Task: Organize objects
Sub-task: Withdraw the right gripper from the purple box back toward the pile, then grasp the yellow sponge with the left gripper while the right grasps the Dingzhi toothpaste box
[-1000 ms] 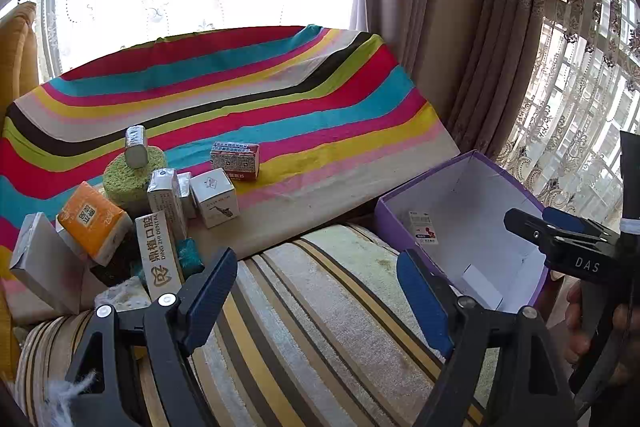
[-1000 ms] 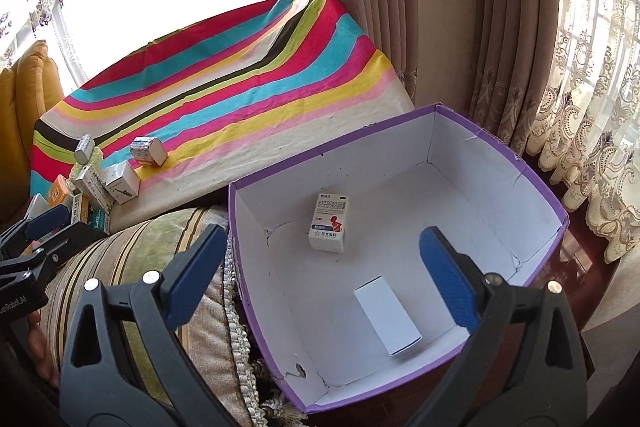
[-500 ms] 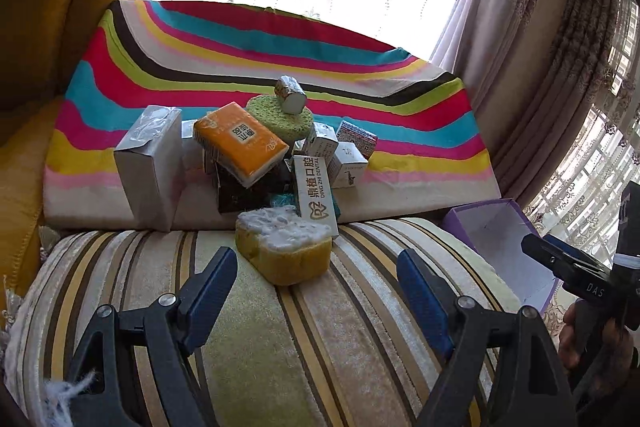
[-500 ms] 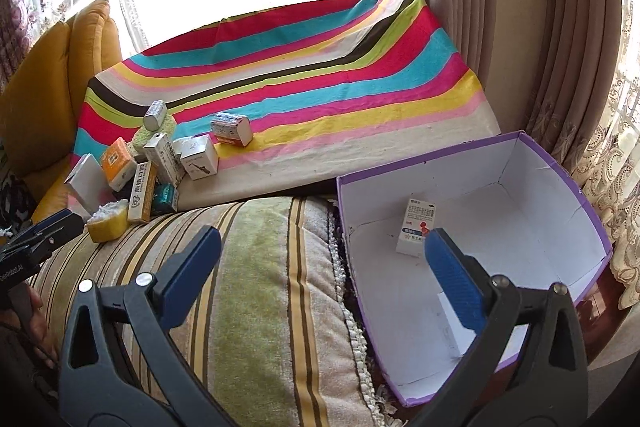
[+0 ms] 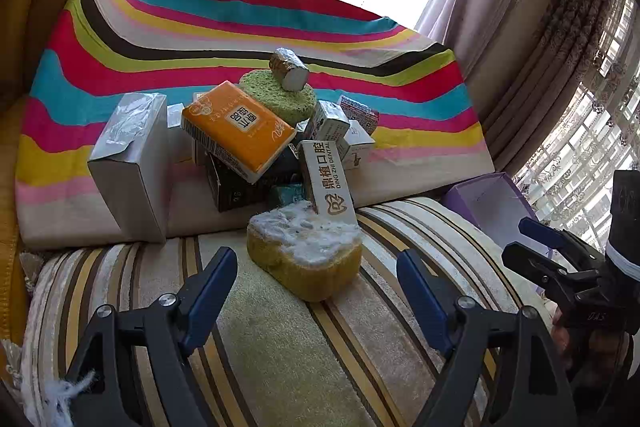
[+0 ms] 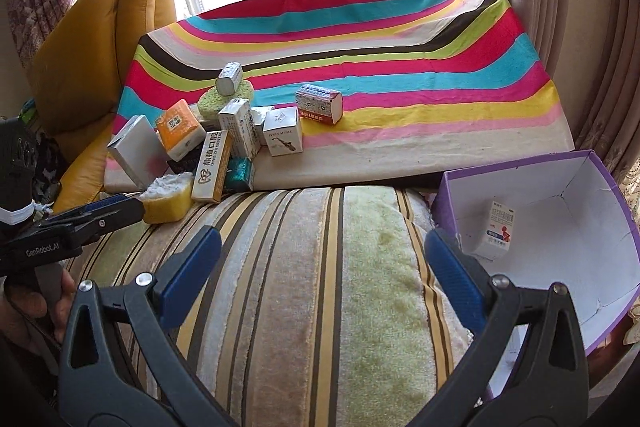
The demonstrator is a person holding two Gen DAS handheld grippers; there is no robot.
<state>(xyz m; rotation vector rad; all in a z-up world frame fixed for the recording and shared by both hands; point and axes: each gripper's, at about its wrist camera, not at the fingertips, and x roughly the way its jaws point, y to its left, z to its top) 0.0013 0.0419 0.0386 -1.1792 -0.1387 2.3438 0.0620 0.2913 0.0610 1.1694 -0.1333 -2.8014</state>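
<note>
Facing the pile, left gripper (image 5: 316,279) hangs spread and empty just before the yellow sponge (image 5: 306,253), boxes heaped behind. Right wrist view: right gripper (image 6: 322,267) spread, empty; purple box (image 6: 608,187) holds one medicine carton (image 6: 497,234), so most sorting remains.

My left gripper (image 5: 316,291) and my right gripper (image 6: 320,263) were alike: black plastic frames with triangular cut-outs, round silver screws at the joints, and flat blue pads lining the jaws. White lettering ran along the side of each black body; a white band wrapped the handle
</note>
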